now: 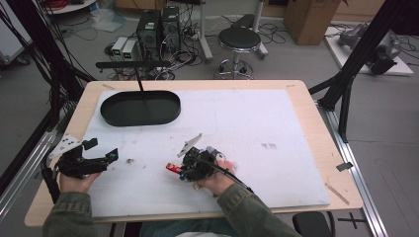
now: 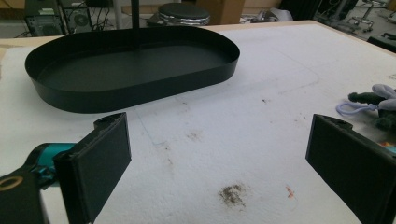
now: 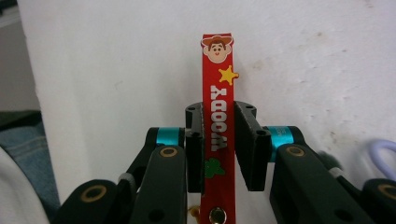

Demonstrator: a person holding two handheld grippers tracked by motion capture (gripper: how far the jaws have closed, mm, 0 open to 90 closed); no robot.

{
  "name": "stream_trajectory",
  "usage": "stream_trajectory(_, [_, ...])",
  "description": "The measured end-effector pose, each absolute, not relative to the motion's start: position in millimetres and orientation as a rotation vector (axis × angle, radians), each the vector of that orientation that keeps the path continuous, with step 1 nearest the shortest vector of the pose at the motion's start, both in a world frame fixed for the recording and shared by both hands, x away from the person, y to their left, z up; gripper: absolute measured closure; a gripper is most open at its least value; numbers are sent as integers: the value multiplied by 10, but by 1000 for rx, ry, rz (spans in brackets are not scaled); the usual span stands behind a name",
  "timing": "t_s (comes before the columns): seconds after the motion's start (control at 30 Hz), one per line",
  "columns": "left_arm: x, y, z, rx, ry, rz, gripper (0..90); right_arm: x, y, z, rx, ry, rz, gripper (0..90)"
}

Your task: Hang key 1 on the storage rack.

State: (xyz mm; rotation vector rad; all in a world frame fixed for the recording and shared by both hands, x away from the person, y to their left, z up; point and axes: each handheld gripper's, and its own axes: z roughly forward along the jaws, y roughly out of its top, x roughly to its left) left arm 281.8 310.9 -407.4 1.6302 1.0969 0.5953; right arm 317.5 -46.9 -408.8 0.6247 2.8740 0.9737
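Two claws are at work here, and the one nearest your body, your right claw [image 3: 219, 140], is pinching a red strap [image 3: 217, 116] flat between its pads, gripped about midway along its length so both ends stay free. That mid-strap hold looks chosen for control: the printed face lies toward the camera, the metal snap end trails back beneath the claw toward your hand, and the cartoon-head end pokes out ahead of the jaws. The strap's long axis runs straight along the claw's own line, pointing away from your wrist; in the high view that puts the red tip [image 1: 172, 168] out to the left of the claw, aimed across the white mat [image 1: 276, 113] on the bench [image 1: 316, 123] toward your other hand. Beside the right claw lies a small plush charm with a lilac loop [image 2: 369, 105], close to your fingers. Your left claw [image 2: 219, 158] has its jaws spread wide with nothing between them, held low over the mat, probably waiting to receive or steady something. Beyond it, straight ahead of its open jaws, sits the black oval tray [image 2: 140, 88], a thin post rising from its middle, well apart from the strap.
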Motion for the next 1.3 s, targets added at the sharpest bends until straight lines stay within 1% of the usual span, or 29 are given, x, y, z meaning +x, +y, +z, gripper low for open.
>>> stream_trajectory(0.33, [2819, 3107, -4073, 1633, 1097, 594, 70, 3271, -732, -3872, 787, 2833, 1173, 755])
stream_trajectory(0.6, [2826, 3107, -4075, 1631, 1094, 593, 70, 3327, -903, -3623, 865, 2783, 1322, 754])
stream_trajectory(1.13, [2831, 3111, -4076, 1628, 1094, 589, 70, 3452, -972, -3199, 899, 2691, 1490, 754])
stream_trajectory(1.3, [2834, 3113, -4075, 1629, 1092, 589, 70, 3527, -1009, -3121, 919, 2657, 1541, 753])
